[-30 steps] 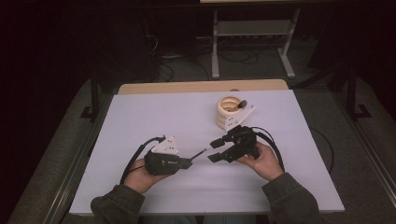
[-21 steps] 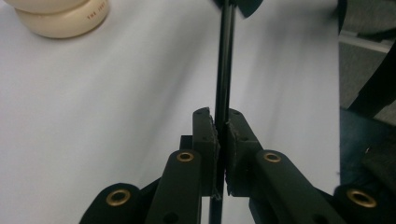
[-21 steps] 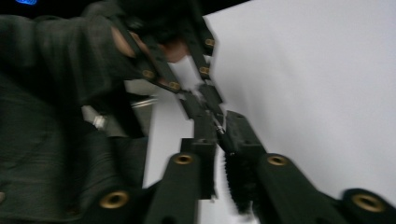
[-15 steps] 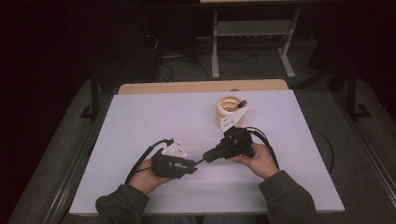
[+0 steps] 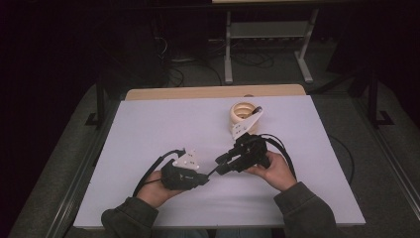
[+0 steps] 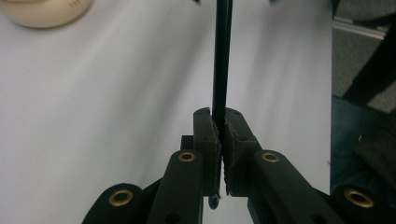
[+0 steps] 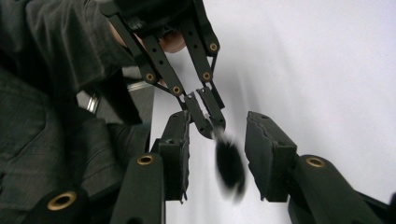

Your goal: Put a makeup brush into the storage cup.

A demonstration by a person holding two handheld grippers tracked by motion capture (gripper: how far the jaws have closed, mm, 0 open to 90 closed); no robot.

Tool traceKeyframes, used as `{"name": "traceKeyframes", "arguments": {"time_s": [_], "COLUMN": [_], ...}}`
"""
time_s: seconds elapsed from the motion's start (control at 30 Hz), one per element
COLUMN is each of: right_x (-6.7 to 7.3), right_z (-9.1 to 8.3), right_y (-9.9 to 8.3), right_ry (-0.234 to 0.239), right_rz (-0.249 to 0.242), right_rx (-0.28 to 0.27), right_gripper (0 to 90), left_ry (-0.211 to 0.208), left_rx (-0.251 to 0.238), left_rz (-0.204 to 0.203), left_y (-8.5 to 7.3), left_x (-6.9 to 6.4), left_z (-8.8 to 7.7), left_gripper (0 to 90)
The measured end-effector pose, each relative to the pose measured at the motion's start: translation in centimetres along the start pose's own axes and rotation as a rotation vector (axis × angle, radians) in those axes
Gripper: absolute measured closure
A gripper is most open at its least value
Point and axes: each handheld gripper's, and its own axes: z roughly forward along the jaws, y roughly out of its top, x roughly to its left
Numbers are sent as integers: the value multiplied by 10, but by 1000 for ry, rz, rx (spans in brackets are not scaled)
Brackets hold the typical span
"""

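In the left gripper view, my left gripper is shut on a thin black brush handle that runs straight out from the jaws. From above, the left gripper lies low on the white table and points right. My right gripper faces it from the right, tip to tip. In the right gripper view, the right gripper is open. The brush's dark, blurred bristle head hangs between its jaws without touching either pad. Behind it the left gripper pinches the handle.
A cream round container stands at the back of the table just beyond the right gripper, and its edge also shows in the left gripper view. A wooden strip borders the far table edge. Metal stand legs rise behind it.
The right gripper's jaws have edged slightly down and left, closer to the left gripper's tips. The left gripper has hardly moved and keeps its hold on the brush.
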Motion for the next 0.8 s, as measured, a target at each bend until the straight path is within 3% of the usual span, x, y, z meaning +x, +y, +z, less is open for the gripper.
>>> {"name": "traceKeyframes", "arguments": {"time_s": [0.17, 0.27, 0.37, 0.43, 0.63, 0.8], "right_x": [3, 3, 2, 3, 4, 5], "right_z": [6, 4, 1, 1, 0, -3], "right_y": [-5, -5, -6, -6, -6, -4], "right_ry": [-38, -36, -32, -41, -33, -58], "right_rz": [4, 32, 35, 40, 20, 22], "right_rx": [-37, -83, -129, -120, -106, -67], "right_gripper": [641, 679, 744, 834, 843, 844], "left_ry": [13, 22, 20, 18, 26, 36], "left_rx": [-31, -28, -42, -38, -32, -27], "left_rz": [-43, -26, -39, -30, -31, -44], "left_y": [2, 3, 3, 4, 3, -1], "left_x": [2, 3, 3, 0, 0, 1], "left_z": [0, 1, 3, 5, 4, 2], "left_gripper": [852, 853, 853, 852, 794, 743]}}
